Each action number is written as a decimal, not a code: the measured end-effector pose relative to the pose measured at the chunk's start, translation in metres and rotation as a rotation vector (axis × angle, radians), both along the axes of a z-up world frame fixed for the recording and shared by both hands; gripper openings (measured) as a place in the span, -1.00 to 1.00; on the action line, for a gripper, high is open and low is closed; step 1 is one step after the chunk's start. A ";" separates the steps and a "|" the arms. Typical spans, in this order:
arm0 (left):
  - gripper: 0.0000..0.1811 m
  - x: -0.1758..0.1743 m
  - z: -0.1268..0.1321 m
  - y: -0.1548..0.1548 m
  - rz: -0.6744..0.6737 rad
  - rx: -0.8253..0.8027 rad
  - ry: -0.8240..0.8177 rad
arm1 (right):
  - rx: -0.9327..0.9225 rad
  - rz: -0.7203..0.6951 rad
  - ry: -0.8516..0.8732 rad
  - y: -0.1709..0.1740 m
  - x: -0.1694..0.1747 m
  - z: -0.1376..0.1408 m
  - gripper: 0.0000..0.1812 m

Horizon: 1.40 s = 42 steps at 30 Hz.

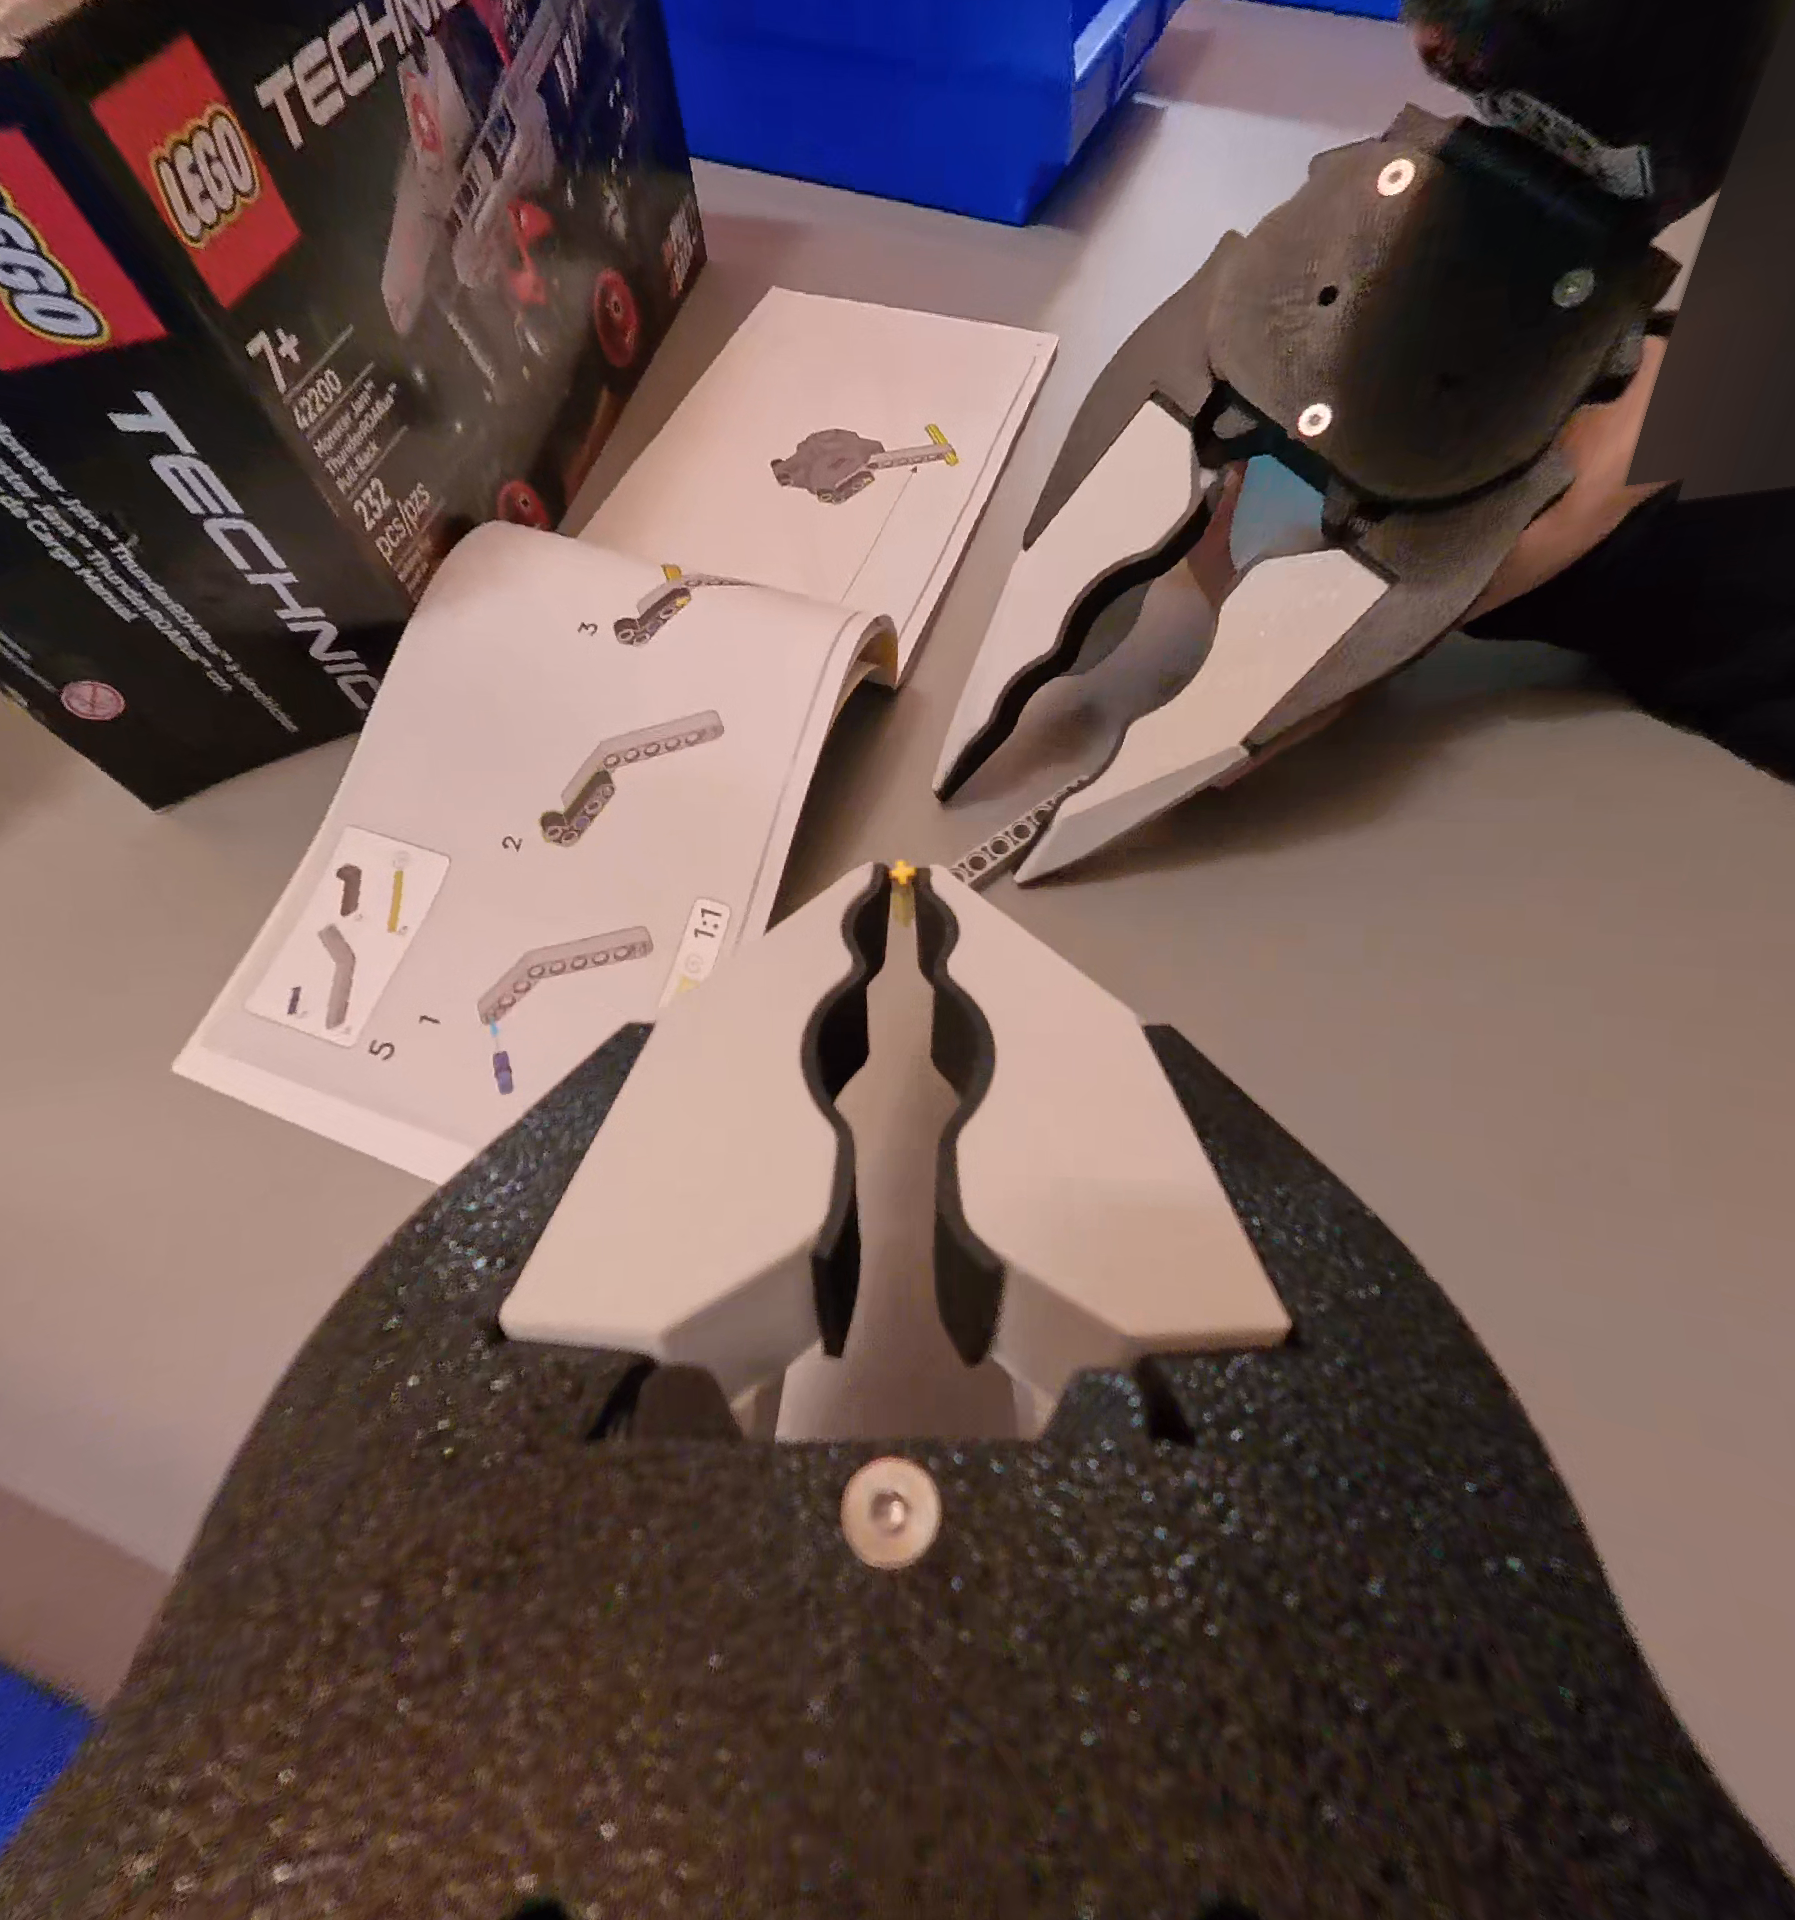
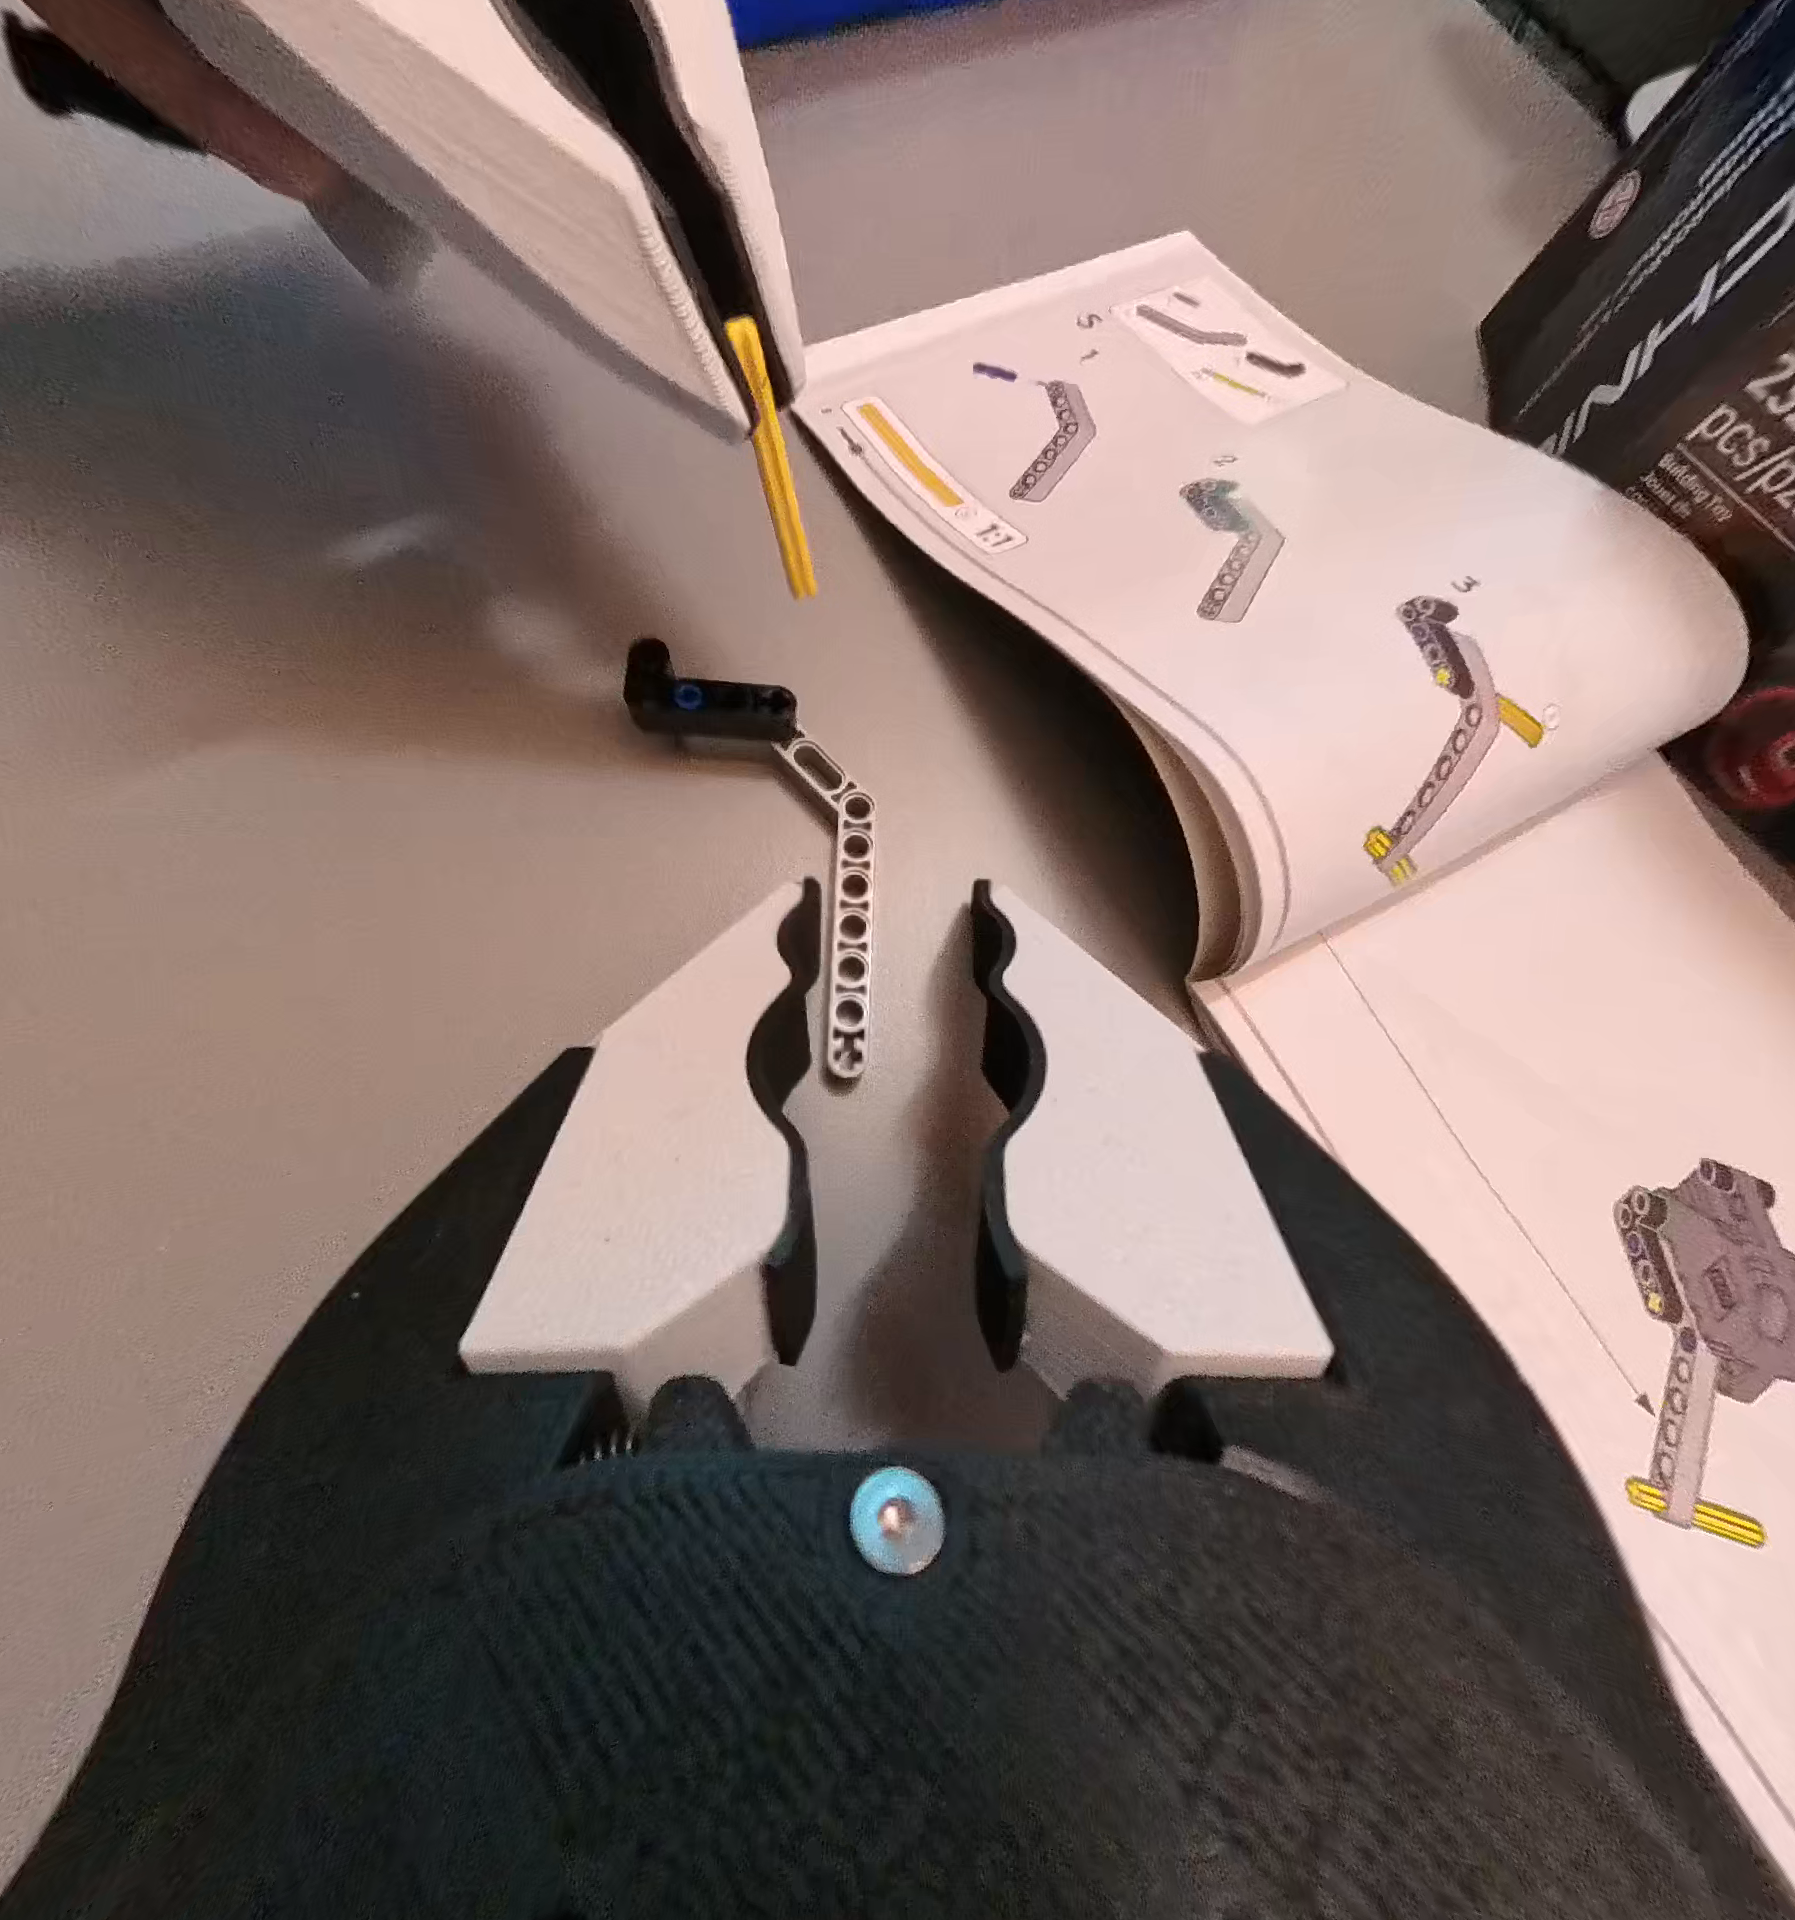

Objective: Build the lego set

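Note:
My left gripper is shut on a yellow axle; only the axle's cross-shaped end shows at the tips. In the right wrist view that gripper hangs from the top with the yellow axle pointing down above the table. A grey bent beam joined to a black angled piece lies flat on the table. My right gripper is open, its fingers on either side of the beam's near end, not touching it. In the left wrist view the right gripper stands over the beam.
The open instruction booklet lies on the grey table, also in the right wrist view. The black set box stands behind it, with a blue bin beyond. A person's hand holds the right gripper. Some 8 cm of space lies between my two pairs of fingers. The black angled piece is about 4 cm from my right fingertips.

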<state>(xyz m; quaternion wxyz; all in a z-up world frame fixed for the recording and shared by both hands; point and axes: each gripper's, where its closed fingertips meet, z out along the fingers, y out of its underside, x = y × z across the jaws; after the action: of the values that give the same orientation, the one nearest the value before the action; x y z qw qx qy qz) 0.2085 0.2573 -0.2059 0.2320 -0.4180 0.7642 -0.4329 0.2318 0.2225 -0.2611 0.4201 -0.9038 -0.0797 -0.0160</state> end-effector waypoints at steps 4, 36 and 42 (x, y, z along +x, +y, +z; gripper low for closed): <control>-0.98 -0.003 -0.004 -0.003 -0.013 -0.013 0.019 | -0.007 0.024 0.015 0.000 -0.004 -0.001 -0.81; -0.98 -0.005 -0.017 -0.011 -0.083 0.122 0.125 | -0.020 0.045 0.064 0.000 -0.010 -0.002 -0.94; -0.98 -0.005 -0.019 -0.012 -0.138 0.231 0.124 | -0.021 0.045 0.068 0.000 -0.010 -0.002 -0.94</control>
<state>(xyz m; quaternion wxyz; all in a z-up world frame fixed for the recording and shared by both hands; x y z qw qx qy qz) 0.2032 0.2452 -0.2249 0.2005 -0.3610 0.8487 -0.3303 0.2219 0.2223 -0.2630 0.4133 -0.9062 -0.0858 0.0249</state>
